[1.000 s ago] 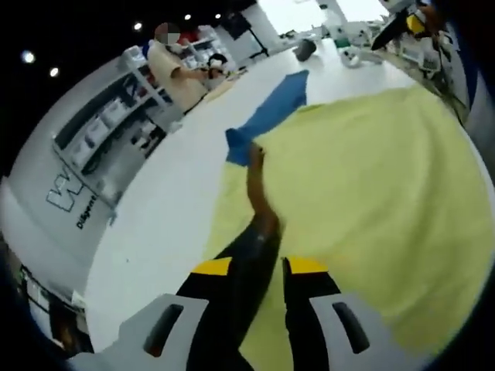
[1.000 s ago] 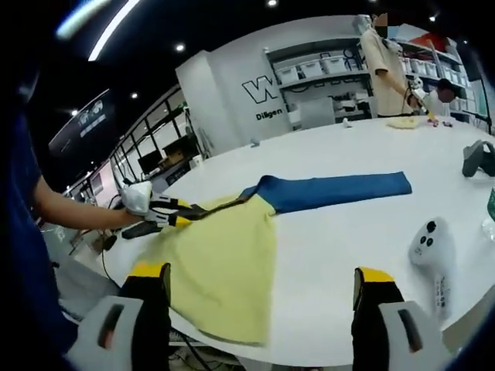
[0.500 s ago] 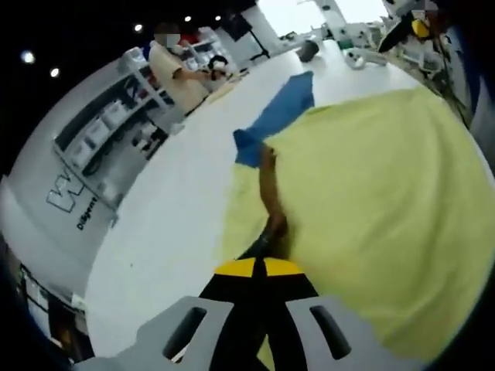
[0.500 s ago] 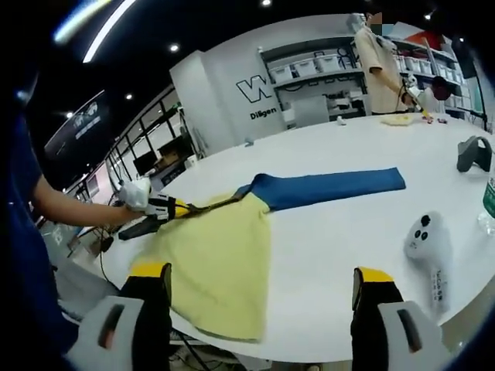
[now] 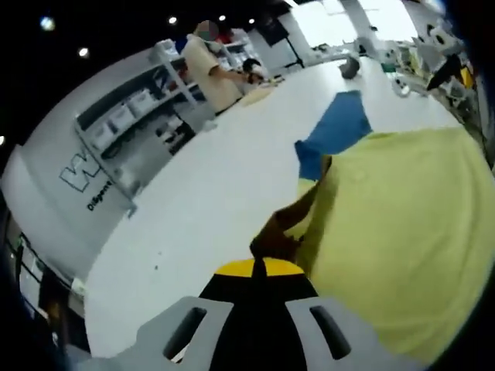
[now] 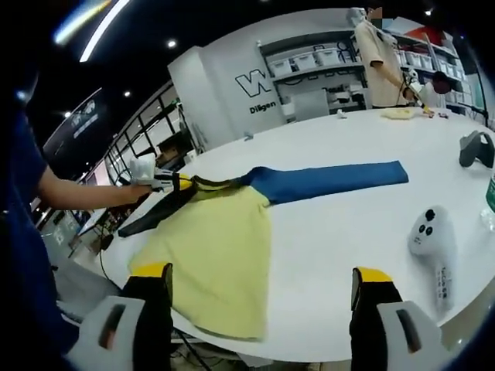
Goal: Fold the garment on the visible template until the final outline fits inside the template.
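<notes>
On rear wall "W" lettering (image 6: 258, 81), left tongs (image 5: 259, 267) gripping garment (image 5: 402, 224)

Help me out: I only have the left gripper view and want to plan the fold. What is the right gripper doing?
Observer: The right gripper is open, jaws wide apart, holding nothing, above the near edge of the yellow garment.
Operator: What lies beyond the garment's far corner?
Observer: A blue strip lies flat on the table, running straight away from that corner.
Operator: Anything else beside the garment?
Observer: A white handheld device lies on the table, apart from the garment, to the right in the right gripper view.
</notes>
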